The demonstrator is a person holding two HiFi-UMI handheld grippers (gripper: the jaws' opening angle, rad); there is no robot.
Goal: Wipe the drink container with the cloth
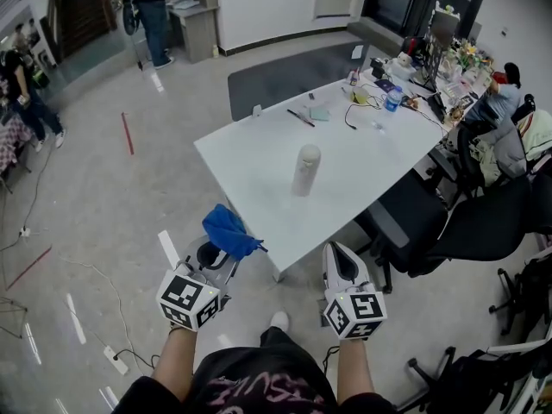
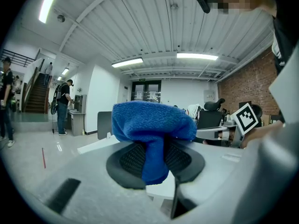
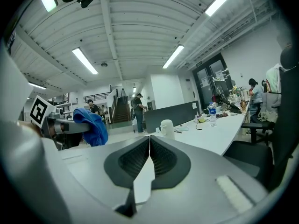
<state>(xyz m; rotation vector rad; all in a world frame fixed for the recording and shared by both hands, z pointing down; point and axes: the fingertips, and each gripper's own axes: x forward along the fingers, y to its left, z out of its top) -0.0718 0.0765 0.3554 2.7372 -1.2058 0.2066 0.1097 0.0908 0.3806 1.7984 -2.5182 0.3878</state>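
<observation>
Both grippers short of the table: cloth in L, R empty.
Nearest, L gripper (image 1: 220, 253) had its jaws clamped on the blue cloth (image 1: 229, 231), which bunched up above the pads. R gripper (image 1: 340, 253) beside it had jaws pressed together w/ nothing btwn. Beyond, the white drink container (image 1: 305, 170) stood upright & alone on the white table (image 1: 250, 158), well apart from both. Risk, as I judged it: container looked tall & unbraced, so a one-sided wipe could tip or skid it unless R opened & steadied it first.
</observation>
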